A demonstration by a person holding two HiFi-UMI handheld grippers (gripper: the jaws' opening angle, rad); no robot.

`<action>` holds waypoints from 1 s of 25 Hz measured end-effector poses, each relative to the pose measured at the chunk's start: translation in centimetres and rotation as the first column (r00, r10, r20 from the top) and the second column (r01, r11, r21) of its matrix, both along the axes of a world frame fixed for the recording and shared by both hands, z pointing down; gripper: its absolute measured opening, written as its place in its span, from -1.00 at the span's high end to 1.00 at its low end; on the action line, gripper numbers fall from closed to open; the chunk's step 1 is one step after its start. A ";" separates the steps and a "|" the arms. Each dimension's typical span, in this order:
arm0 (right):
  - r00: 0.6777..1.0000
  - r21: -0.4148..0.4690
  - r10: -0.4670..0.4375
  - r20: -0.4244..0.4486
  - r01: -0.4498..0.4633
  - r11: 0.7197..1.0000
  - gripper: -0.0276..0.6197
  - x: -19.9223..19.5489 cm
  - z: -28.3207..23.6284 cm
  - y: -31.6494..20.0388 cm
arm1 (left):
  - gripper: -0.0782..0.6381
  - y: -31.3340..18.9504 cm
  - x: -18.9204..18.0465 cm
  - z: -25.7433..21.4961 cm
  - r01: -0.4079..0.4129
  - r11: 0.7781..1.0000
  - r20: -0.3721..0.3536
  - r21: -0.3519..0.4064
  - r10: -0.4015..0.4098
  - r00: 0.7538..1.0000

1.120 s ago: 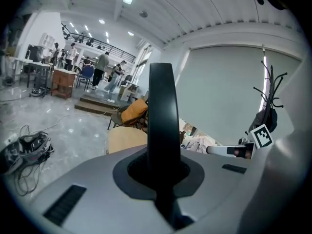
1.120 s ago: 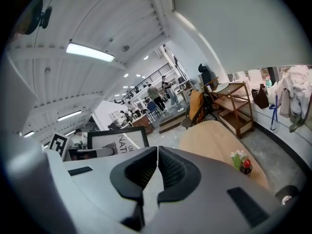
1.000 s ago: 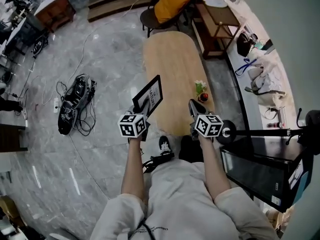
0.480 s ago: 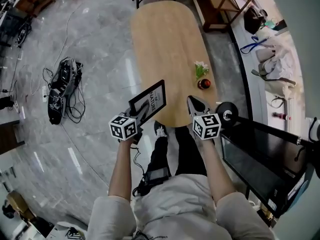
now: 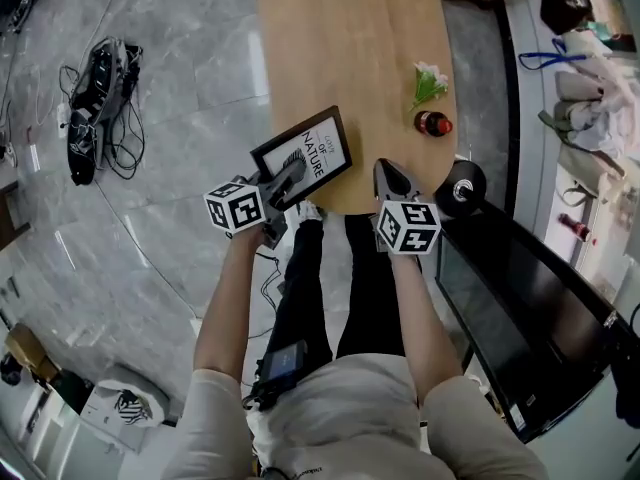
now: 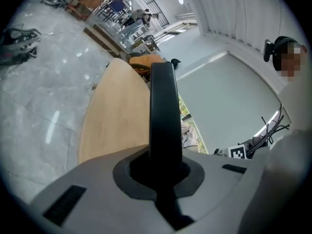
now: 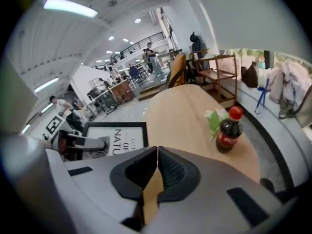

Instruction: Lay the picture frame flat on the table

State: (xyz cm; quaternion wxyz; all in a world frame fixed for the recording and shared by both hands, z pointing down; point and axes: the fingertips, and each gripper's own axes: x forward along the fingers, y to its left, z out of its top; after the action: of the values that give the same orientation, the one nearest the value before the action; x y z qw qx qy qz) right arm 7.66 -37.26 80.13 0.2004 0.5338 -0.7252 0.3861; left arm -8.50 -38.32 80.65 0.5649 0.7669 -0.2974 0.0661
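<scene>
A long wooden table [image 5: 350,48] with round ends stands on a shiny grey stone floor [image 5: 170,218]. A black heap of cables [image 5: 95,98] lies on the floor, well away to the left. On the right side of the table stand a small cola bottle [image 5: 433,123] with a red cap and, just beyond it, a little green plant [image 5: 428,81]. The right gripper view shows a big bright hall with chairs and people far off. The picture frame [image 5: 305,155] is black with a white picture and dark letters. It is at the near left end of the table, tilted, with its face up toward the head camera. I cannot tell if its edge touches the wood. The left tongs [image 5: 290,180] are closed tight on the near edge of the frame, and in the left gripper view the thin black edge [image 6: 163,111] stands up right between the jaws. The right tongs [image 5: 388,176] are just to the right of the frame, apart from it, over the near edge of the table. Their jaws are pressed together with nothing in them. Both bare arms reach forward side by side, and each hand holds its tongs behind the marker cube.
</scene>
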 end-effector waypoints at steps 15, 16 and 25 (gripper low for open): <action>0.963 -0.077 -0.197 0.183 0.213 0.974 0.81 -8.2 11.9 -2.1 | 0.70 0.7 -0.1 11.9 -0.030 0.986 -0.100 -0.166 0.014 0.995; 0.964 -0.079 -0.190 0.185 0.208 0.975 0.81 -8.4 12.5 -2.2 | 0.70 0.6 -0.4 12.5 -0.025 0.983 -0.100 -0.179 0.007 0.995; 0.969 -0.118 -0.173 0.178 0.196 0.974 0.81 -11.1 16.2 -0.5 | 0.68 0.2 -2.6 14.6 -0.057 0.968 -0.096 -0.246 0.034 0.995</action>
State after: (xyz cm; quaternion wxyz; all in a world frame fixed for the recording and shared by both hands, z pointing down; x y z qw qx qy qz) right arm -3.39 -37.73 96.29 0.2095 0.4150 -0.7583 0.4571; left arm -11.14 -38.16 95.20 0.6678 0.6989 -0.2430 0.0806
